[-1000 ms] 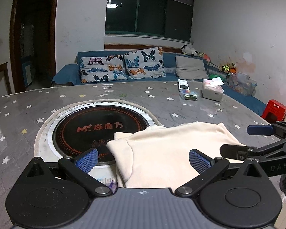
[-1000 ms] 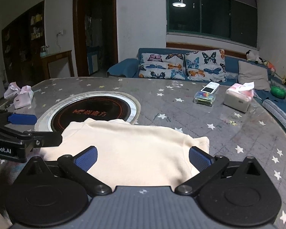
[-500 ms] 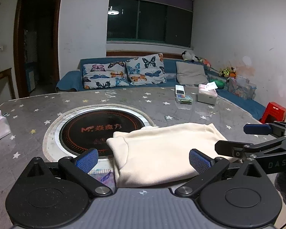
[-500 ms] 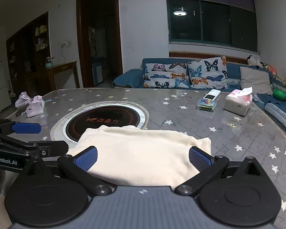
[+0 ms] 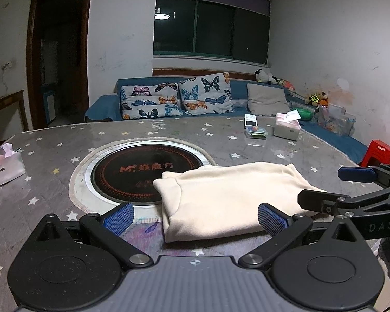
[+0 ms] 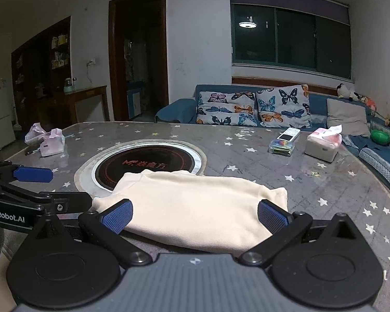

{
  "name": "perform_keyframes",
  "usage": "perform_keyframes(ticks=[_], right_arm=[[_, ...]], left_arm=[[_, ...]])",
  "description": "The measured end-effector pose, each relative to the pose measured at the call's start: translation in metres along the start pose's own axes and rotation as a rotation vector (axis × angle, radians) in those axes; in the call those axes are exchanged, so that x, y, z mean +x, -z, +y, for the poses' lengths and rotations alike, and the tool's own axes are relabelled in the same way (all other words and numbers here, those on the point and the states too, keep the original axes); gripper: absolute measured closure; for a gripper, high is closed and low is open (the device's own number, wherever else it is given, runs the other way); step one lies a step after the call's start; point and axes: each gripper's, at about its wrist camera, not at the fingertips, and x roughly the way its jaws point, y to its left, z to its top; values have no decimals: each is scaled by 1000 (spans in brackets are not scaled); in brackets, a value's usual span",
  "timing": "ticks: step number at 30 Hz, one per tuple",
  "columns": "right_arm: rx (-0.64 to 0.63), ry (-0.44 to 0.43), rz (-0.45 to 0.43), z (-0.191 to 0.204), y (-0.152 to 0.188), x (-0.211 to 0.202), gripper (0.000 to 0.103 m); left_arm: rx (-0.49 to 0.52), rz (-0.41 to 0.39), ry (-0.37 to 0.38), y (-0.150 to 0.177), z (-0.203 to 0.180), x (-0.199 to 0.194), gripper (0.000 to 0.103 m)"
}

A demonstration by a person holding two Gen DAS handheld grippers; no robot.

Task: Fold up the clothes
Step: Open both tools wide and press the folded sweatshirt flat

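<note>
Starry table (image 5: 247, 143) | left gripper (image 5: 195, 217) – spread, empty | right gripper (image 6: 195, 214) – spread above cream garment (image 6: 192, 208)

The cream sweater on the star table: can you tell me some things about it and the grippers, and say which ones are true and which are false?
1. The cream sweater lies folded on the star table. True.
2. The left gripper is squeezing the sweater. False: its jaws stand wide open, with nothing pinched between them.
3. Part of the sweater lies over the edge of the round black cooktop. True.
4. The right gripper is shut. False: its jaws are open too.
5. The white tissue box sits on top of the sweater. False: it stands far off, near the table's far right edge.
</note>
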Motion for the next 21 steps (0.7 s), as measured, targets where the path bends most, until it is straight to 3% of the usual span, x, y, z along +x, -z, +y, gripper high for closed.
perform_keyframes(ticks=[21], right_arm=[[-28,14,40,15,12,-7,0]], left_arm=[[-17,31,7,12,4,-4,0]])
